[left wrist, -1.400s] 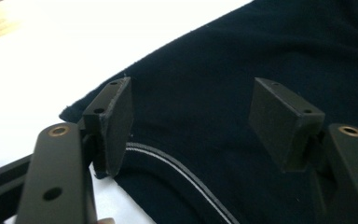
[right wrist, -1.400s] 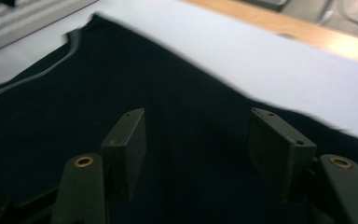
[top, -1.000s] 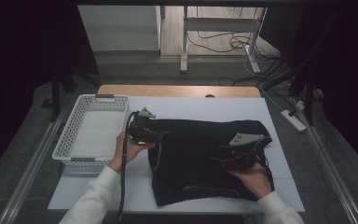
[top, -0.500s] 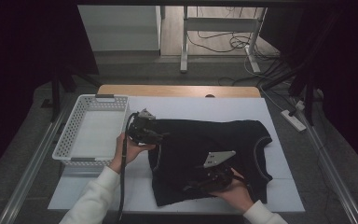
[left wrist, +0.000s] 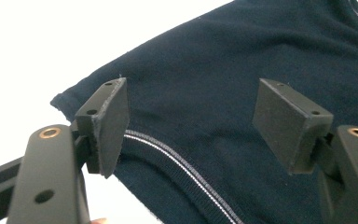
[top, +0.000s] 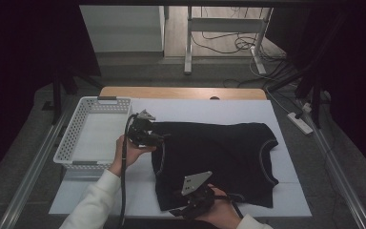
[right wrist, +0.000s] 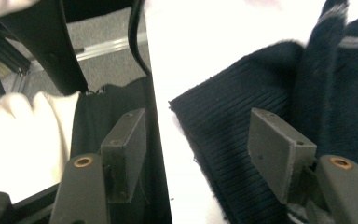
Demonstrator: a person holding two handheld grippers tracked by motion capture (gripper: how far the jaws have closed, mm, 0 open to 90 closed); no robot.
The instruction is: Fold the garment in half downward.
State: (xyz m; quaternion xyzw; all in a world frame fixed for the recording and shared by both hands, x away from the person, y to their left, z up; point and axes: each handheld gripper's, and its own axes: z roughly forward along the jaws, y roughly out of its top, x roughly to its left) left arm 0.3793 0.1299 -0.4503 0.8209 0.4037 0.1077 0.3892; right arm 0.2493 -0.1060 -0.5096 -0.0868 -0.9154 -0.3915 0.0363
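High view: a dark navy sweater lies spread flat on the white-covered worktop, its neckline toward the right edge and its ribbed hem toward the left. A white plastic basket stands just beside it at the left end of the worktop. The left hand-held gripper is held at the sweater's upper left corner, at the edge of the cloth, with the person's left hand behind it. The right hand-held gripper sits low at the near edge of the worktop, by the sweater's lower left corner, its grey three-cornered plate facing up.

In the left gripper view, the left hand-held gripper has its jaws standing wide apart over the sweater, one pad near the corner of the fabric and the other over the middle of the cloth; a thin pale stripe runs across the knit between them, and nothing is pinched.

In the right gripper view, the right hand-held gripper is likewise open, its jaws either side of the ribbed corner of the sweater, with bare white worktop showing in the gap. The pads do not press on the cloth.
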